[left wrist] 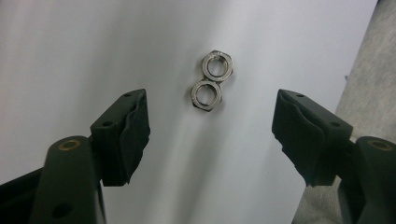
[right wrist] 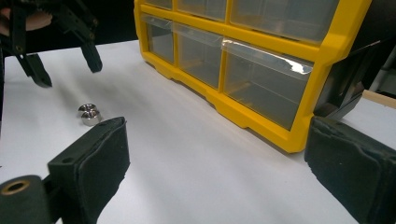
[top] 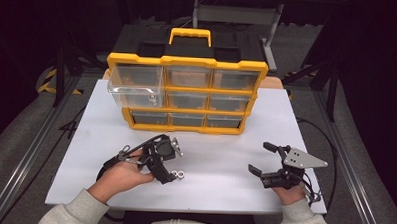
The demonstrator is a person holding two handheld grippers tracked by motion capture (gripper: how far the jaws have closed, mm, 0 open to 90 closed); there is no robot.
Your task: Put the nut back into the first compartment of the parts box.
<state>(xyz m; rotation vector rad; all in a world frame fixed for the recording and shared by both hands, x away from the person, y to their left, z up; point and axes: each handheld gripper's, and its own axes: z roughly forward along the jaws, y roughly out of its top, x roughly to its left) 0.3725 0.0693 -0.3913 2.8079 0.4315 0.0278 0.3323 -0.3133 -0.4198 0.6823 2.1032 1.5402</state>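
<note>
Two steel hex nuts (left wrist: 211,80) lie touching each other on the white table (top: 220,153), in front of the yellow organizer (top: 187,94). My left gripper (left wrist: 212,100) hangs just above them, pointing down, jaws open and wide on either side of the pair. In the high view the nuts (top: 179,175) sit by the left gripper (top: 170,163). My right gripper (top: 260,157) rests open at the right, holding nothing. In the right gripper view (right wrist: 217,135) it faces the nuts (right wrist: 88,113) and the left gripper (right wrist: 60,60) farther off.
The organizer's top-left clear drawer (top: 136,87) is pulled out, with a small metal part (top: 149,96) inside. The other drawers (right wrist: 261,79) are closed. The table's right edge (left wrist: 359,70) runs close to the nuts in the left gripper view.
</note>
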